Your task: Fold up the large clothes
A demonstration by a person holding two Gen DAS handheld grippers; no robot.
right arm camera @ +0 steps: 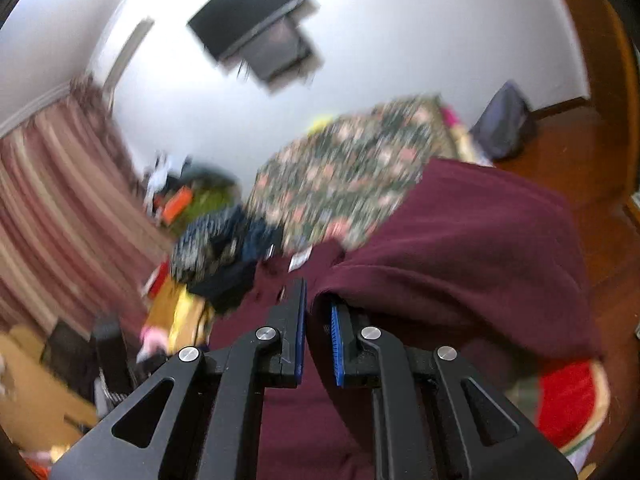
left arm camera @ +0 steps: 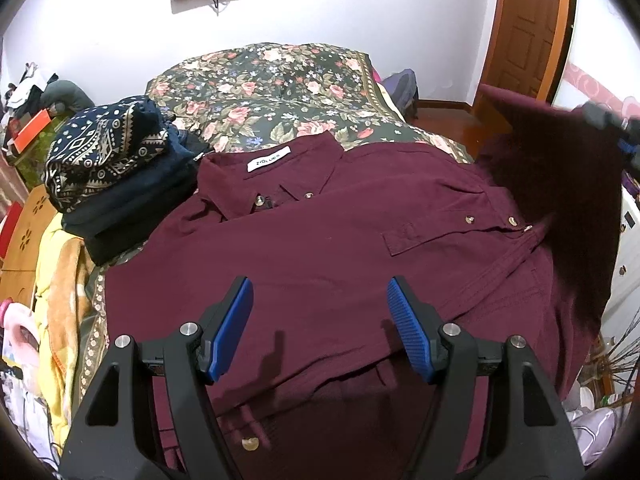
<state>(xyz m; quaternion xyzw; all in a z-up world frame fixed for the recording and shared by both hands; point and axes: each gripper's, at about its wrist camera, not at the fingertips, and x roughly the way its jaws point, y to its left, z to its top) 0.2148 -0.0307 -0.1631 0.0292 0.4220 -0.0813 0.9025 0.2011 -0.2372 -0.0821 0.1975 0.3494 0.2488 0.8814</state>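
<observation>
One maroon shirt [left arm camera: 340,248] lying on the bed [left arm camera: 280,92]

Right claw [right arm camera: 318,312] is pinching its sleeve [right arm camera: 460,248]; left claw [left arm camera: 320,320] is gaping wide, empty; three buttons showing.

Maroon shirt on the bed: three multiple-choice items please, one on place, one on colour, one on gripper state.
1. The pile of folded dark clothes lies where in the left wrist view?
A. left of the collar
B. on the pocket
C. on the floor

2. The neck label on the maroon shirt is:
A. yellow
B. white
C. black

3. The right gripper is:
A. wide open
B. out of view
C. shut on shirt fabric

Answers: A, pile sits beside the collar; B, white tag; C, fabric is pinched and lifted.
</observation>
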